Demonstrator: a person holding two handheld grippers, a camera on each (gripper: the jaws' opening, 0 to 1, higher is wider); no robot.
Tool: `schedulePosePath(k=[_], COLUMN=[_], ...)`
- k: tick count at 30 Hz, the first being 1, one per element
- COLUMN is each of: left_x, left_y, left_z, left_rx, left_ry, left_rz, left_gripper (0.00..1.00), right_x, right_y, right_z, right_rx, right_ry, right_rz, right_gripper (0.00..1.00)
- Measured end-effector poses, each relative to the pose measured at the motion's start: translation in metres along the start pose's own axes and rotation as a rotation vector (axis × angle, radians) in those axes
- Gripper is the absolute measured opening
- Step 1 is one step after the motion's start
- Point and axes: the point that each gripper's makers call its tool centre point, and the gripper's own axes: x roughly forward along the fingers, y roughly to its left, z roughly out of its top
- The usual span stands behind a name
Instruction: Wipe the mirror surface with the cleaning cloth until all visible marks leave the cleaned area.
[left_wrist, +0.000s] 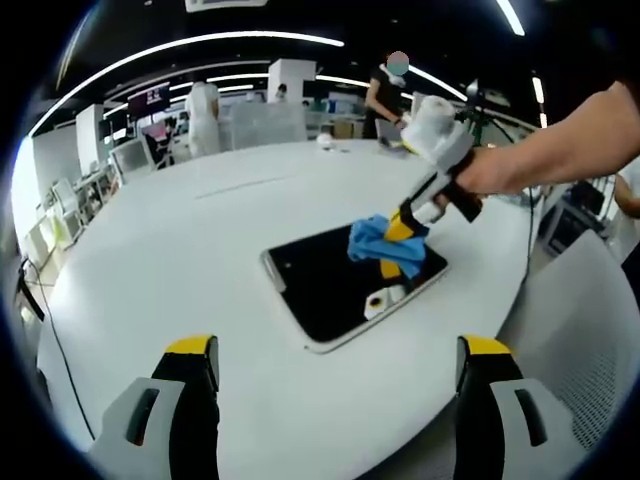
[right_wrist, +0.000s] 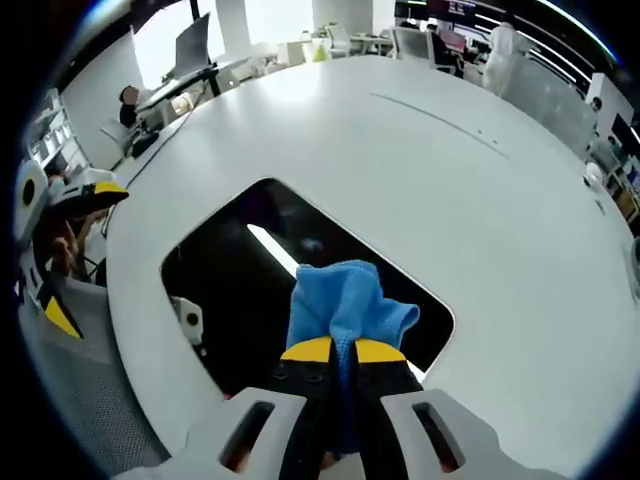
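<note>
right claw (right_wrist: 332, 352) pinching blue cloth (right_wrist: 340, 300), mirror (right_wrist: 240, 280)

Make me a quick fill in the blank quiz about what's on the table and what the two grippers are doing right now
1. The right gripper is shut on a cloth whose colour is ____.
2. The cloth is pressed against the dark ____, which lies flat on the white table.
3. The left gripper has its jaws ____ and holds nothing.
4. The fingertips of the left gripper are coloured ____.

Missing words: blue; mirror; open; yellow
</note>
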Motion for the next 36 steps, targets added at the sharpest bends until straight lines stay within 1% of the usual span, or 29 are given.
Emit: schedulePosePath(k=[8, 13, 16, 20, 24, 29, 36], left_x=[-0.001, -0.001, 0.0, 0.0, 0.0, 0.001, 0.001], left_y=[0.0, 0.0, 0.0, 0.0, 0.0, -0.002, -0.002], left_z=[0.0, 0.0, -0.001, -0.001, 0.0, 0.0, 0.001], left_rx=[-0.004, 0.001, 0.003, 0.001, -0.002, -0.006, 0.0], left_ry=[-0.005, -0.002, 0.0, 0.0, -0.003, -0.005, -0.014], left_rz=[0.004, 0.002, 0.001, 0.002, 0.004, -0.008, -0.009], left_gripper=[0.99, 0.99, 0.99, 0.99, 0.99, 0.99, 0.99], right_x=[-0.005, -0.007, -0.009, -0.011, -0.014, -0.016, -0.02], right_y=[0.011, 0.015, 0.02, 0.027, 0.031, 0.037, 0.045], right_z=[-0.008, -0.012, -0.016, -0.02, -0.024, -0.029, -0.036], right_rx=[-0.002, 0.012, 0.026, 0.014, 0.02, 0.013, 0.036], right_ry=[-0.011, -0.014, -0.013, -0.01, -0.017, -0.021, -0.026], right_rz=[-0.005, 0.001, 0.011, 0.018, 0.023, 0.027, 0.042], right_gripper=[0.01, 0.01, 0.01, 0.01, 0.01, 0.01, 0.01])
